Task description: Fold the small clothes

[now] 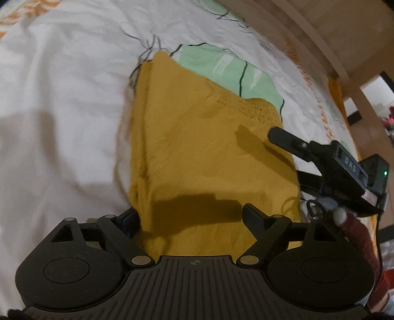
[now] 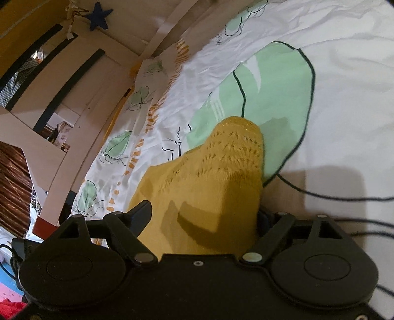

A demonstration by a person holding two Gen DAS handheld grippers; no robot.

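Observation:
A small mustard-yellow knitted garment (image 1: 197, 147) lies on a white bedsheet (image 1: 61, 110) printed with green leaf shapes. My left gripper (image 1: 190, 216) is open, its two fingers spread either side of the garment's near edge, just above the cloth. My right gripper (image 1: 273, 134) shows in the left wrist view, coming in from the right over the garment's right edge. In the right wrist view the garment (image 2: 216, 172) lies between the spread fingers of the right gripper (image 2: 204, 211), which is open; its eyelet-patterned end points away.
A wooden bed frame (image 1: 320, 37) runs along the sheet's far edge; it also shows in the right wrist view (image 2: 81, 103) with slats and a blue star (image 2: 99, 17). Black cables (image 2: 344, 197) lie on the sheet at right.

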